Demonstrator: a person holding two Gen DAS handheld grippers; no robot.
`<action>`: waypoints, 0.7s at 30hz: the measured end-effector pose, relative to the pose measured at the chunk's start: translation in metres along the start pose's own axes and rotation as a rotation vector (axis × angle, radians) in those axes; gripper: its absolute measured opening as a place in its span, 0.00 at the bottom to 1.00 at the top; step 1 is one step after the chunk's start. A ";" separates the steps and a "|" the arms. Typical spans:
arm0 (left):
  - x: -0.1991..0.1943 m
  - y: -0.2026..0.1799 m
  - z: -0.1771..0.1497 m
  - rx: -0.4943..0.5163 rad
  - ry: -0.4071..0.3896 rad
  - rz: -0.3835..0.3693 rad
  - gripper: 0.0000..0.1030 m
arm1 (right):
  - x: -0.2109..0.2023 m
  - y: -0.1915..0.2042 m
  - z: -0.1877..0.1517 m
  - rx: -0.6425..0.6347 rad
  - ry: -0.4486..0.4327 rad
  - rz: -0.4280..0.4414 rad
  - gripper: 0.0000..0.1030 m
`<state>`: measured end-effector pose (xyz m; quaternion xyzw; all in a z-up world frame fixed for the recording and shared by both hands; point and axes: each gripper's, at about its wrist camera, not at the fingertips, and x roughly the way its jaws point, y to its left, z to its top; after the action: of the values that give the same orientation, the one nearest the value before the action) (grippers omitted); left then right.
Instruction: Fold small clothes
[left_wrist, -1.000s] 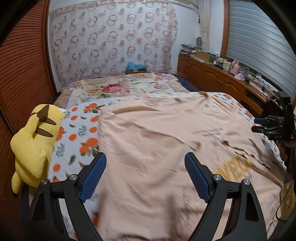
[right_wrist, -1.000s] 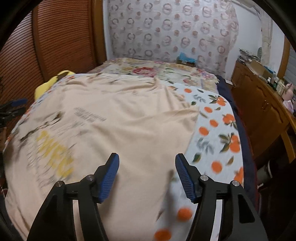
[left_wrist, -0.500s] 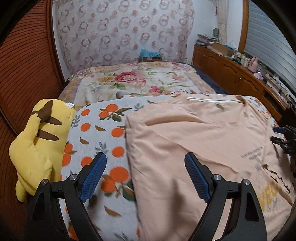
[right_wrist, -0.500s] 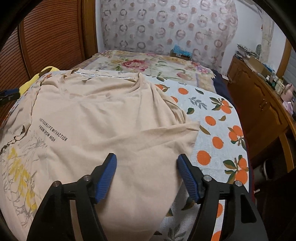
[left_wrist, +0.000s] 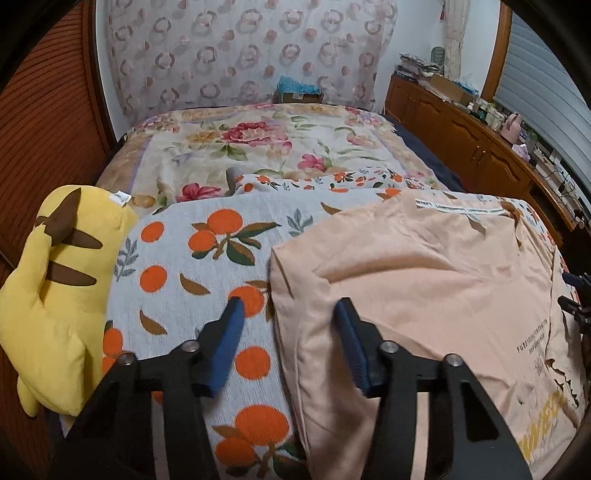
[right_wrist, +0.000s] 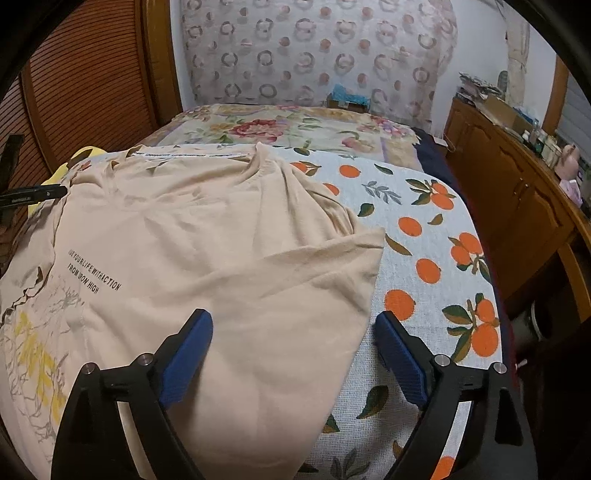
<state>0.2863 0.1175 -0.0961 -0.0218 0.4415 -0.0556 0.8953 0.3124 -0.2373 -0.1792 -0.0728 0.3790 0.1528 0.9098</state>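
Note:
A peach T-shirt with black lettering and a yellow print lies spread flat on an orange-patterned blanket on the bed. My left gripper hovers at the shirt's left sleeve edge. Its jaws are closing, with the edge of the fabric between them, one finger over the blanket and one over the shirt; the pads do not press on the cloth. My right gripper hangs over the shirt's right side below the sleeve. Its jaws are opening wide, with cloth lying under them.
A yellow plush toy lies at the bed's left edge. A floral bedspread covers the far half of the bed, and a box stands at its head. Wooden cabinets run along the right side.
My left gripper moved left from over the shirt's middle to its left sleeve edge, and its jaws narrowed. My right gripper edged toward the right sleeve, and its jaws widened.

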 end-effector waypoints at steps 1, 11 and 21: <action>0.000 -0.001 0.001 0.000 -0.001 -0.003 0.42 | 0.001 -0.002 0.001 0.010 0.004 -0.005 0.92; -0.014 -0.014 0.002 0.020 -0.033 -0.084 0.06 | 0.000 -0.005 0.008 -0.015 0.021 -0.022 0.96; -0.037 -0.033 0.002 0.060 -0.083 -0.115 0.06 | 0.006 -0.034 0.026 -0.046 -0.005 -0.042 0.88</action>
<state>0.2630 0.0891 -0.0623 -0.0228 0.4004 -0.1191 0.9083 0.3446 -0.2619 -0.1645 -0.1012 0.3717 0.1422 0.9118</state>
